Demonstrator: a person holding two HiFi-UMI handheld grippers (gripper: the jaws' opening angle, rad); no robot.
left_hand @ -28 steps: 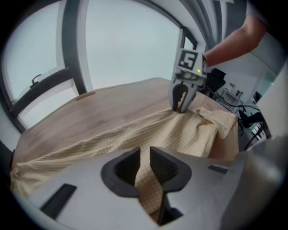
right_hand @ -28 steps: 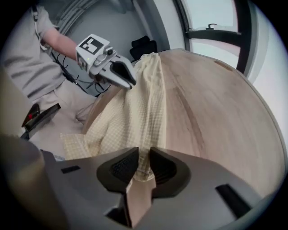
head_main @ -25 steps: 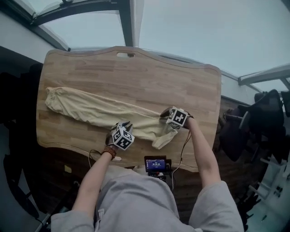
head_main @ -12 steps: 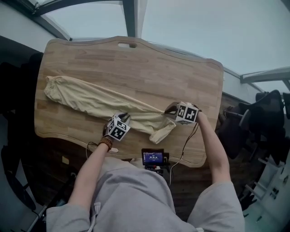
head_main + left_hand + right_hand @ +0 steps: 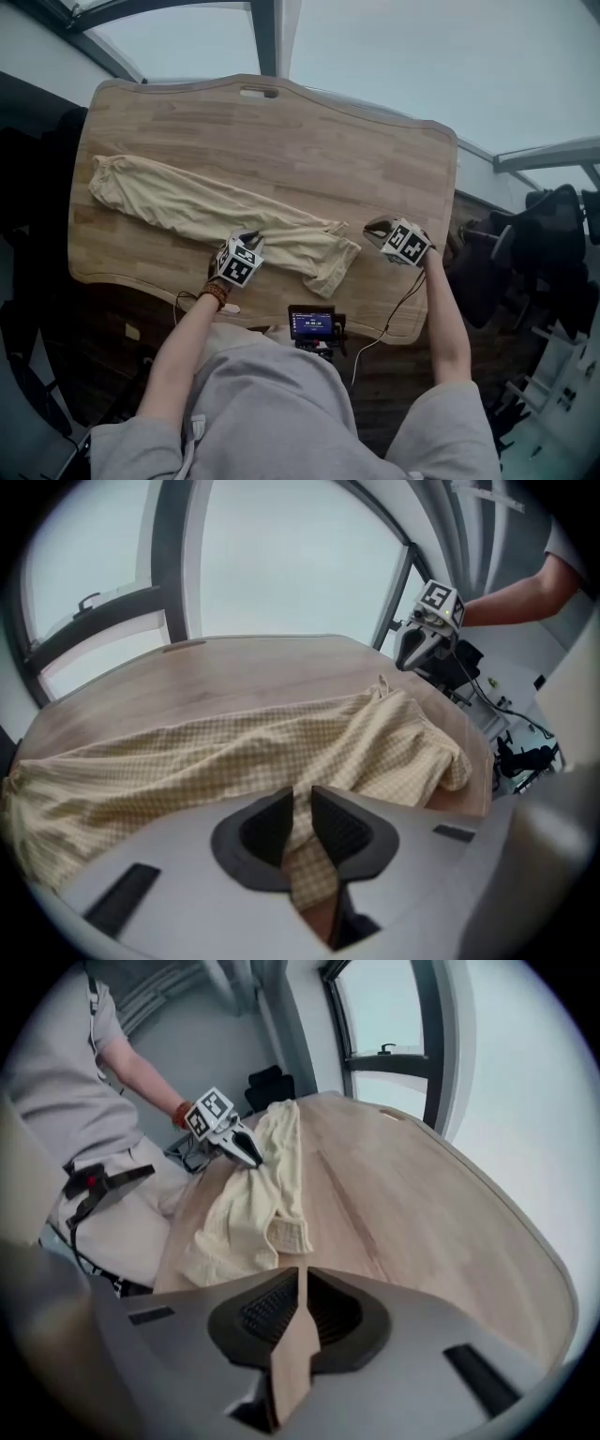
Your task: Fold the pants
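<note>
Pale yellow checked pants (image 5: 216, 211) lie stretched across the wooden table (image 5: 281, 141), legs toward the left and waist end at the right. My left gripper (image 5: 246, 240) is at their near edge, shut on a fold of the fabric (image 5: 309, 864) that runs up between its jaws. My right gripper (image 5: 371, 228) hovers over bare wood just right of the waist end (image 5: 281, 1232). Its jaws have just been closing and now stand shut with nothing between them. Each gripper also shows in the other's view: the right gripper (image 5: 417, 649) and the left gripper (image 5: 251, 1157).
A small device with a lit screen (image 5: 311, 323) and a cable sits at the table's near edge, between my arms. A dark chair (image 5: 553, 234) stands off the table's right side. Windows run behind the far edge.
My right gripper has come off the waist end and moved right and slightly up. The waist end now lies flat on the table. The left gripper has stayed on the fabric.
</note>
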